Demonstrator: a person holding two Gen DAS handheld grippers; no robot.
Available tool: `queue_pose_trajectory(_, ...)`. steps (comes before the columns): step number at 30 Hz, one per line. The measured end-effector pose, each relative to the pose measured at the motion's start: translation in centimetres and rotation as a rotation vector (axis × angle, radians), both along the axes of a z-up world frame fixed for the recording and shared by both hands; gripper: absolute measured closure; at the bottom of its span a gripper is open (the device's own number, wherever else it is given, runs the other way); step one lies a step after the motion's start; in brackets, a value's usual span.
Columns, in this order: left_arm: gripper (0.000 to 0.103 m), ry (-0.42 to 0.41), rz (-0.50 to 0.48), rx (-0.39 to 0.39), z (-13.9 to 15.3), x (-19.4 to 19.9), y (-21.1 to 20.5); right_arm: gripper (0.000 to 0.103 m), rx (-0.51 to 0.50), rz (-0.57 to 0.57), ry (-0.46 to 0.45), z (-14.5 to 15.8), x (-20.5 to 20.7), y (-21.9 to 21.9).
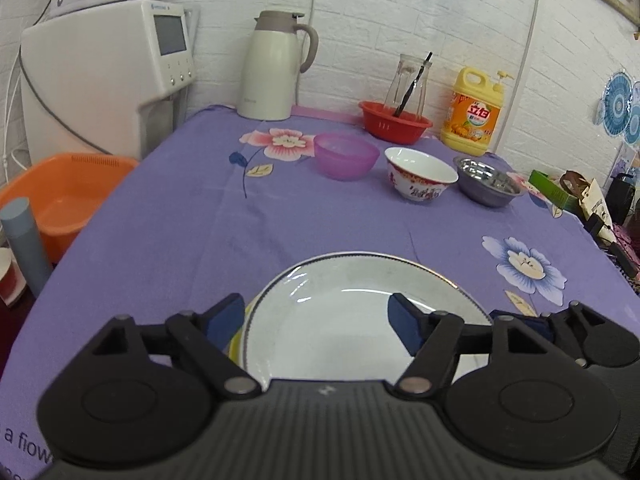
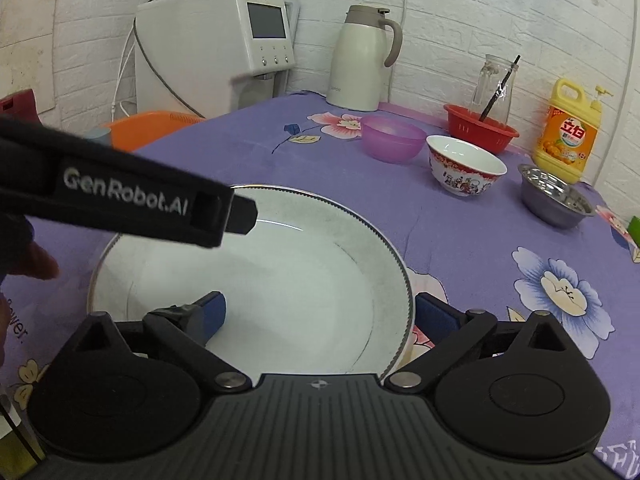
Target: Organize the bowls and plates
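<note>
My left gripper (image 1: pixel 318 322) was spread apart over the left rim of a white plate (image 1: pixel 348 320), one blue pad outside the rim, the other above the plate's well, neither clearly touching it. A sliver of something yellow (image 1: pixel 237 344) showed under the plate at 9 o'clock, beside the outer pad.

My right gripper (image 2: pixel 320 318) was also spread apart, straddling the right rim of the same plate (image 2: pixel 280 280): the left pad sat over the well, the right pad outside the rim above the cloth. I could not tell whether either pad touched the plate. From the right wrist view, the left gripper's black body crossed in from 9 o'clock above the plate's far left edge.

The plate rested on a purple flowered cloth (image 1: pixel 180 220) at the near edge of the table. Beyond it, toward 12 to 2 o'clock, three bowls stood in a row, apart from each other: a purple bowl (image 1: pixel 346 155), a white bowl (image 1: pixel 420 173) with a red pattern, and a steel bowl (image 1: pixel 488 181).

Behind them at the wall stood a red basket (image 1: pixel 394 121) holding a glass jar (image 1: pixel 408 84), a yellow detergent bottle (image 1: pixel 474 114) at 1 o'clock, and a cream thermos (image 1: pixel 274 66) at 12 o'clock. A white dispenser (image 1: pixel 108 76) stood at 10 o'clock, with an orange basin (image 1: pixel 68 196) below it off the table.
</note>
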State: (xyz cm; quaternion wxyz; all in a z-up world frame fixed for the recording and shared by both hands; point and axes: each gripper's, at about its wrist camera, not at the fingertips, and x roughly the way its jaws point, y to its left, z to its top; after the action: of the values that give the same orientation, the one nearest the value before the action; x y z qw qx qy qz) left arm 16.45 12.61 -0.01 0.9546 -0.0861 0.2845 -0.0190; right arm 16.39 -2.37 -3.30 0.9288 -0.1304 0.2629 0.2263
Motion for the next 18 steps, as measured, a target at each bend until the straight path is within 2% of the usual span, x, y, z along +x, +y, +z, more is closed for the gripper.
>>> queue_pose_trajectory(2, 0.03, -0.014, 0.001, -0.005, 0.5, 0.0, 0.0, 0.0, 0.029, 0.007, -0.008, 0.3, -0.1, -0.5)
queue_pose_trajectory(4, 0.03, -0.024, 0.008, -0.002, 0.9, 0.0, -0.1, 0.0, 0.142, -0.019, -0.005, 1.1, 0.0, -2.0)
queue_pose_trajectory(6, 0.027, -0.027, 0.008, -0.01, 1.2, 0.2, -0.1, 0.0, 0.214, -0.045, 0.003, 1.7, 0.4, -3.4)
queue_pose_trajectory(10, 0.025, -0.023, -0.014, -0.015, 1.6, 0.9, -0.9, 0.0, 0.292, -0.105, 0.052, 1.9, 1.8, -6.2)
queue_pose_trajectory(14, 0.024, -0.009, -0.049, -0.023, 1.5, 1.8, -2.2, 0.0, 0.307, -0.195, 0.058, 2.1, 3.7, -9.9)
queue_pose_trajectory(18, 0.023, 0.012, -0.076, -0.043, 1.3, 3.1, -3.3, 0.0, 0.246, -0.272, 0.03, 3.1, 7.1, -13.6)
